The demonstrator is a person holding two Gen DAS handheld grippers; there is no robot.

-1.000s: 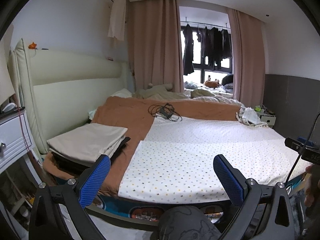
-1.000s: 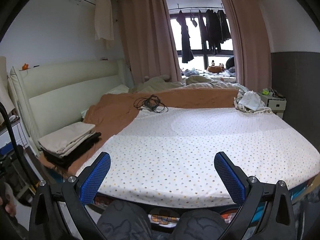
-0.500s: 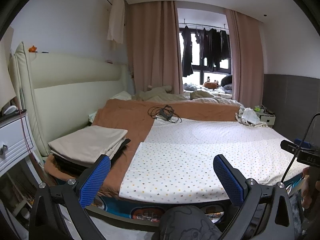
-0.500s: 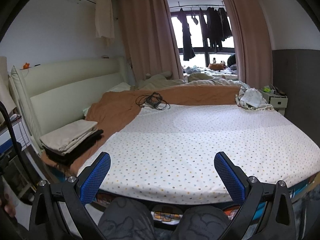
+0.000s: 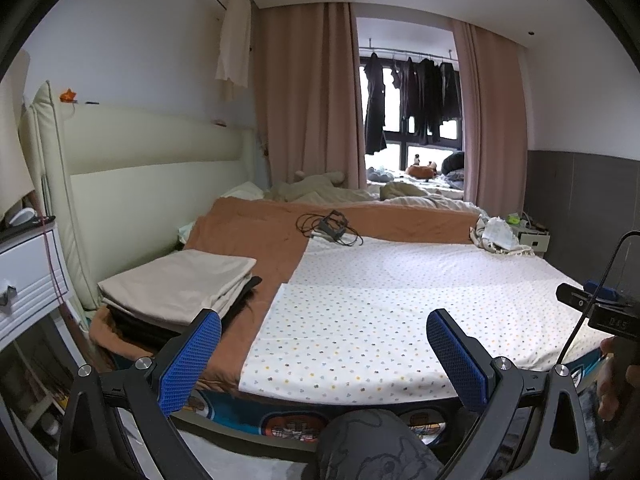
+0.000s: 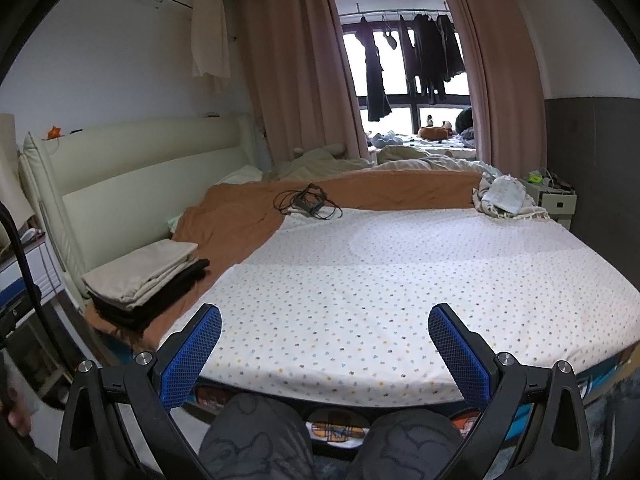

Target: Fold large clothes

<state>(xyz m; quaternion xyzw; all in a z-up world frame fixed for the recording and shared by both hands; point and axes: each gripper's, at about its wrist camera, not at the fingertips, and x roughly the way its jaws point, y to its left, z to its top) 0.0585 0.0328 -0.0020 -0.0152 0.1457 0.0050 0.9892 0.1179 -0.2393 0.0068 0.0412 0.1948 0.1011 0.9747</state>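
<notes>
Both grippers are spread wide and empty: your left gripper and right gripper hover over the bed's near edge. Dotted sheet lies flat across the bed, right of the brown blanket. Folded stack sits near left; its dark lower layers are mostly hidden. Your knees block the bottom, cropping the bed frame.
</notes>
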